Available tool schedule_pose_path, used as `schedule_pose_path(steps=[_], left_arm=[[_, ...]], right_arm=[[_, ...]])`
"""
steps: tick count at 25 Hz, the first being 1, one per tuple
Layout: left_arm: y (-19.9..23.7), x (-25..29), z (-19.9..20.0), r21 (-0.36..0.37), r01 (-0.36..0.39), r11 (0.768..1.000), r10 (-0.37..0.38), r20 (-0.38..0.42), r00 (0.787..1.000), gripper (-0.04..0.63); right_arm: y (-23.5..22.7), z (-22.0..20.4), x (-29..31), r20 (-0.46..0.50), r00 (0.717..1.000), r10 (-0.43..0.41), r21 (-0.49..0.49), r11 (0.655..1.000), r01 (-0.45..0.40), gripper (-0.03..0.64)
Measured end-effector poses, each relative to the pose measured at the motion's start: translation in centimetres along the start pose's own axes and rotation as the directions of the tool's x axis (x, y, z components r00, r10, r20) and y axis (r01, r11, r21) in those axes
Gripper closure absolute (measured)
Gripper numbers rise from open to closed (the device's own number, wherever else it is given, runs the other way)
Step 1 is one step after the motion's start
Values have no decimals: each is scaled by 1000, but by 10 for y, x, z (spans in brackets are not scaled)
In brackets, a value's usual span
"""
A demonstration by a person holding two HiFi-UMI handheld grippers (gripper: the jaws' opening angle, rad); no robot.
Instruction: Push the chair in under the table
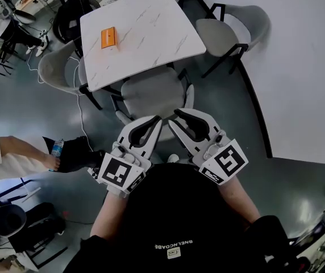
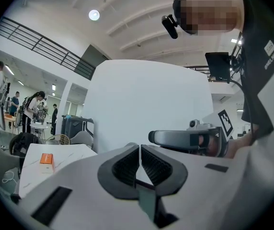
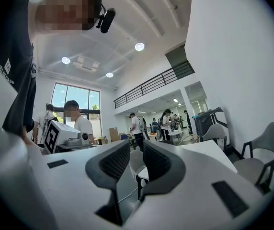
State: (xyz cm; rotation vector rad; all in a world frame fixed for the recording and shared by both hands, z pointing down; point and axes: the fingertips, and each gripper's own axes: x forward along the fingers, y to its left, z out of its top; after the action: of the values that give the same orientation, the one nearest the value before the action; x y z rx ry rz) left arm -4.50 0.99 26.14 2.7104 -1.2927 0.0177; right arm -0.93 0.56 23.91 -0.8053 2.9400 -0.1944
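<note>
A grey padded chair (image 1: pixel 151 90) stands at the near side of the white marble table (image 1: pixel 151 33), its seat partly under the tabletop. Both grippers hang side by side just over the chair's near edge, pointing toward the table. My left gripper (image 1: pixel 155 120) is shut, and in the left gripper view its ribbed pads (image 2: pixel 127 166) nearly meet with nothing seen between them. My right gripper (image 1: pixel 176 115) is open: in its own view a narrow gap (image 3: pixel 137 150) stays between the pads, with floor and a pale chair showing through it. Whether either gripper touches the chair is hidden.
An orange box (image 1: pixel 108 37) lies on the table. More grey chairs stand at the table's right (image 1: pixel 230 33) and left (image 1: pixel 57 67). A person's white sleeve (image 1: pixel 9 158), a black bag and a water bottle (image 1: pixel 57 148) are at the left. A pale floor zone (image 1: pixel 304 84) lies right.
</note>
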Motion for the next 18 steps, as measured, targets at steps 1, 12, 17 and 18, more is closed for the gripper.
schedule_pose_path(steps=[1, 12, 17, 18], left_arm=[[1, 1, 0, 1, -5, 1000, 5, 0, 1000, 577], [2, 1, -3, -10, -20, 1000, 20, -1, 1000, 578], [1, 0, -2, -11, -26, 1000, 25, -4, 1000, 578], [1, 0, -3, -12, -28, 1000, 28, -4, 1000, 578]], right_arm=[[0, -1, 0, -2, 1000, 4, -4, 1000, -4, 526], [-4, -4, -1, -6, 1000, 8, 11, 1000, -8, 528], [-3, -5, -1, -8, 1000, 13, 18, 1000, -13, 529], [-2, -5, -1, -9, 1000, 15, 17, 1000, -15, 528]])
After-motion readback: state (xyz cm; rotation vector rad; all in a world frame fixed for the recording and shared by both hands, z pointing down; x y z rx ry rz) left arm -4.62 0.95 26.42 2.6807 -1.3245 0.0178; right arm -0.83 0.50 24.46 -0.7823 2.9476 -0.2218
